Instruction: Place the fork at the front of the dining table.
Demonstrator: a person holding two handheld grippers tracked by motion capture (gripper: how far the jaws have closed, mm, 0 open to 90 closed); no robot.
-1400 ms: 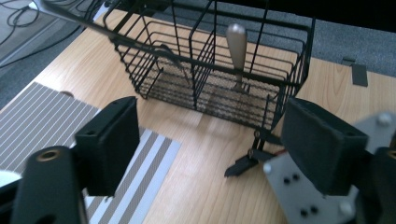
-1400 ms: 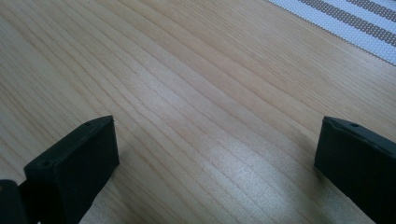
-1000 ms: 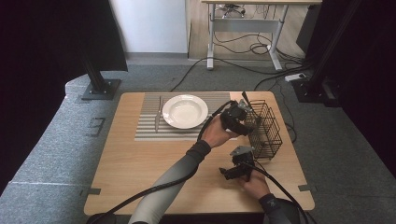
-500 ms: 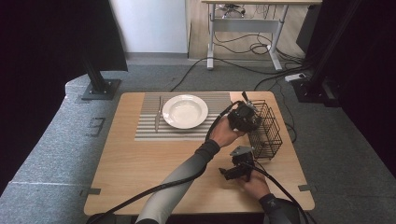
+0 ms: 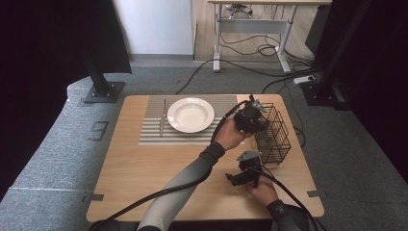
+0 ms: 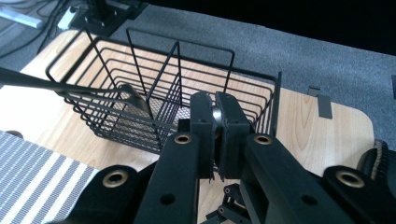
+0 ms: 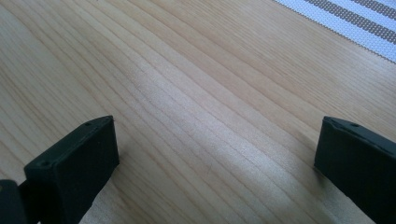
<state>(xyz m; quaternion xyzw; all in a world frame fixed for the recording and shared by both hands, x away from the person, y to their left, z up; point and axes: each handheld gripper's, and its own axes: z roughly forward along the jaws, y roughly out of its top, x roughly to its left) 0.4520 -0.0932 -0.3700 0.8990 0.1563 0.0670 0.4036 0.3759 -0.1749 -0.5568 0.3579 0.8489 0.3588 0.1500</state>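
**Left hand-held gripper at the basket with something metal pinched, right one parked**

We have the left hand-held gripper (image 5: 251,117) up at the near-left edge of the black wire cutlery basket (image 5: 274,134), which stands on the right side of the wooden surface (image 5: 144,168). In the left gripper view its jaws are nearly closed, with a small shiny metal piece (image 6: 216,113) clamped between them. We read it as a slim utensil, but we cannot tell which one. A dark handle (image 6: 56,84) already leans inside the basket, poking out over its rim. The basket is divided into compartments, and the jaws point at the nearer right-hand one, so we judge the pinched item is either going in or coming out there.

The rest looks like a place setting: a striped placemat (image 5: 154,132) at the far side, a white deep plate (image 5: 190,114) on it, and a knife (image 5: 163,118) lying just left of the plate.

Left forearm reaches diagonally across the surface from bottom-left, wrist raised, gripper above basket height and tilted down into it.

The right hand-held gripper (image 5: 243,172) sits low near the front edge, close to the surface, hand behind it. Its jaws are spread wide and hold nothing, with bare wood between them in the right gripper view. We take it as idle, kept clear of the left arm's path.
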